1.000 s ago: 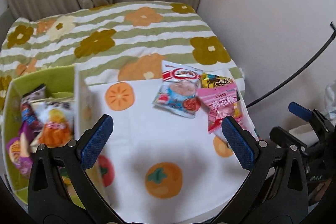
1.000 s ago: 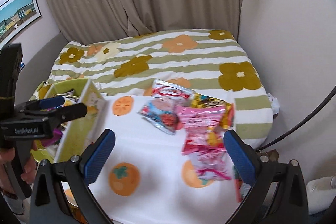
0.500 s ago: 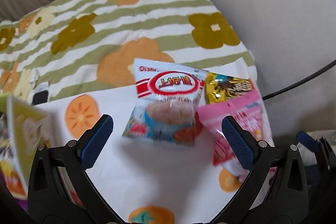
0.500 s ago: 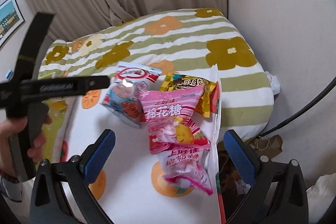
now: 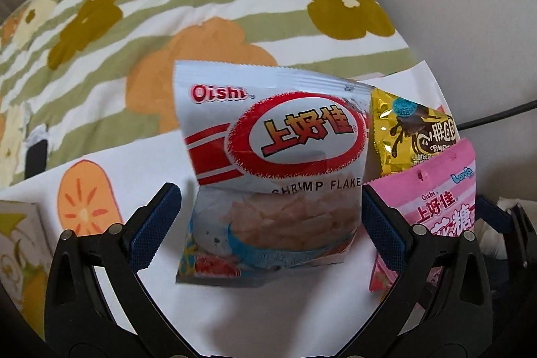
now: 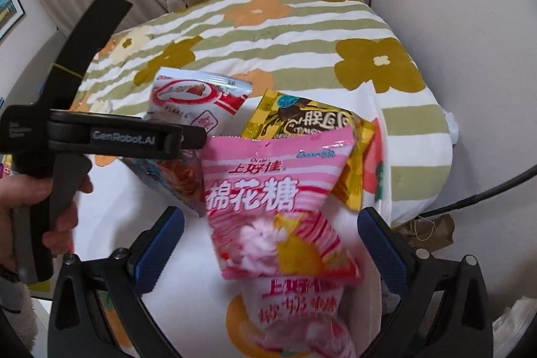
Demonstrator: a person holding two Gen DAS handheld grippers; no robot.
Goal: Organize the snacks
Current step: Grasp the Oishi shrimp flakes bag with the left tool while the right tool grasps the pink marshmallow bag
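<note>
Two tools are working at once over a pile of snack packets on a white persimmon-print cloth [image 5: 235,317] spread on a bed. From the left wrist, the left tool [image 5: 272,217] straddles the Oishi shrimp flakes bag [image 5: 275,176], its jaws closing but the blue pads not yet pressing the foil; right of that bag lie a yellow chocolate packet [image 5: 412,133] and a pink marshmallow bag [image 5: 443,203], the latter just beside the right-hand pad; the risk here is that this pad snags the pink bag's edge, or that the puffy foil slips out as the jaws meet. From the right wrist, the right tool [image 6: 271,240] stands wide around the pink marshmallow bag [image 6: 268,203], no contact visible; a second pink packet [image 6: 295,311] lies partly under it and could be dragged along; left of the marshmallow bag, the left tool's body [image 6: 127,140] sits very near, so the two could collide.
</note>
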